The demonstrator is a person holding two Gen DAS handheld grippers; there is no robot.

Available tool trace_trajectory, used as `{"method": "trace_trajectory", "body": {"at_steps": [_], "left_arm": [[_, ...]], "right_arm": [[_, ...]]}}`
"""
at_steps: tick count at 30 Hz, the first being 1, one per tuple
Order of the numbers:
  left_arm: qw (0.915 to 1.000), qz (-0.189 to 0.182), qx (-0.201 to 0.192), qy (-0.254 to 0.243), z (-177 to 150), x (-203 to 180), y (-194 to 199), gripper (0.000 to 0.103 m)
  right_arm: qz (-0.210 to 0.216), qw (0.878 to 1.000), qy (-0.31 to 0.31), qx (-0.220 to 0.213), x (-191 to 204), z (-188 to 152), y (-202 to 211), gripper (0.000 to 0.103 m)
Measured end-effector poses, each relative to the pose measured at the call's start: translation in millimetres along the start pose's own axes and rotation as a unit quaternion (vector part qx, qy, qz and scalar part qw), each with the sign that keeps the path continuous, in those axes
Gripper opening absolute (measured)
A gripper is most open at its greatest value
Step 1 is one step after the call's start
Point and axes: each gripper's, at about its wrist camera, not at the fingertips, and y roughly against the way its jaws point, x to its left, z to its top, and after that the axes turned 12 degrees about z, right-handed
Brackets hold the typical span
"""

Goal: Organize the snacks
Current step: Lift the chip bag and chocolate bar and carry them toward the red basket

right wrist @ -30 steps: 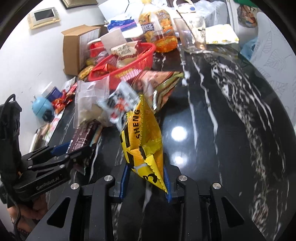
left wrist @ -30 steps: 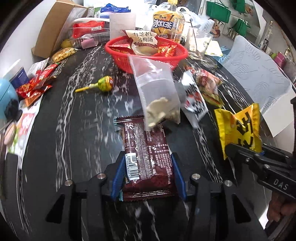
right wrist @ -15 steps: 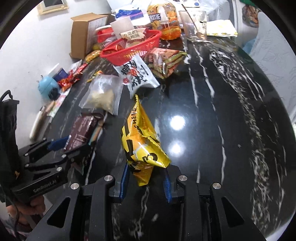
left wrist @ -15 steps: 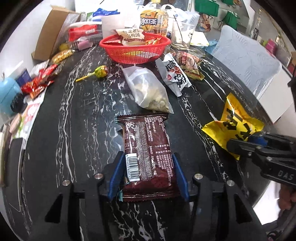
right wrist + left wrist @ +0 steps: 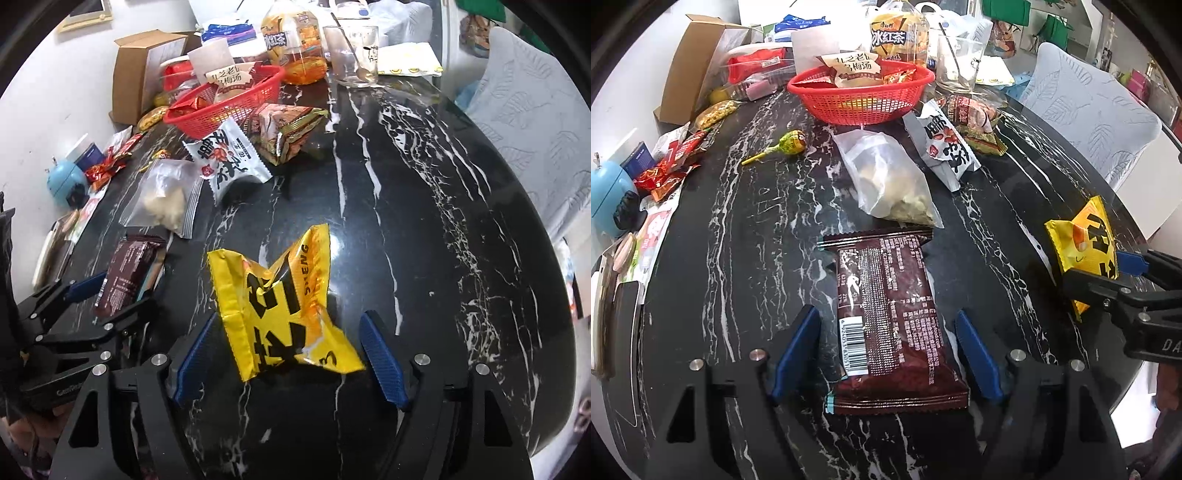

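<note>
Straddling brown packet (image 5: pixel 890 317), fingers (image 5: pixel 798 343) wide (untouching).

- A lived-in home, most likely a dining corner.
- The surface (image 5: pixel 406 177) is black marble with white veins, crowded with snack packets around a red basket (image 5: pixel 860 99).
- A bottle of iced tea (image 5: pixel 897 35), a drinking glass with a spoon (image 5: pixel 352 51) and a cardboard box (image 5: pixel 140 70) stand at the back.
- A padded chair (image 5: pixel 1089 114) stands beside it.

A dark brown snack packet (image 5: pixel 892 321) lies flat on the black marble tabletop (image 5: pixel 746 236). A crumpled yellow packet (image 5: pixel 280 310) lies at its 3 o'clock.
</note>
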Motion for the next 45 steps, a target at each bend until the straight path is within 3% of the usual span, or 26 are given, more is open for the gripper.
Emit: {"method": "trace_trajectory", "body": {"at_steps": [4, 6, 7, 8, 11, 22, 28, 45], "left_arm": [[1.0, 0.0, -0.003, 0.004, 0, 4, -1, 0.075], [1.0, -0.001, -0.001, 0.003, 0, 5, -1, 0.075], [1.0, -0.004, -0.002, 0.005, -2, 6, -1, 0.068], [0.9999, -0.006, -0.008, 0.01, -3, 8, 1, 0.052], [0.9997, -0.014, -0.012, 0.017, -6, 13, 4, 0.046], [0.9972, -0.058, -0.038, 0.027, -10, 12, 37, 0.044], [0.9961, -0.063, -0.058, 0.023, -8, 12, 56, 0.044], [0.9912, -0.07, -0.108, 0.029, 13, 21, 84, 0.044]], "right_arm": [[-0.012, 1.0, 0.021, 0.001, 4, 1, -4, 0.075], [-0.012, 1.0, 0.028, 0.0, 6, 2, -4, 0.06], [-0.011, 0.999, 0.03, -0.002, 7, 2, -4, 0.055], [-0.007, 1.0, 0.031, -0.003, 7, 2, -3, 0.043], [0.003, 0.999, 0.034, -0.012, 9, 2, -2, 0.038], [0.038, 0.998, 0.044, -0.012, 19, -3, 3, 0.036], [0.041, 0.998, 0.049, -0.011, 25, -8, 5, 0.036], [0.099, 0.992, 0.071, -0.036, 54, 1, 31, 0.036]]}}
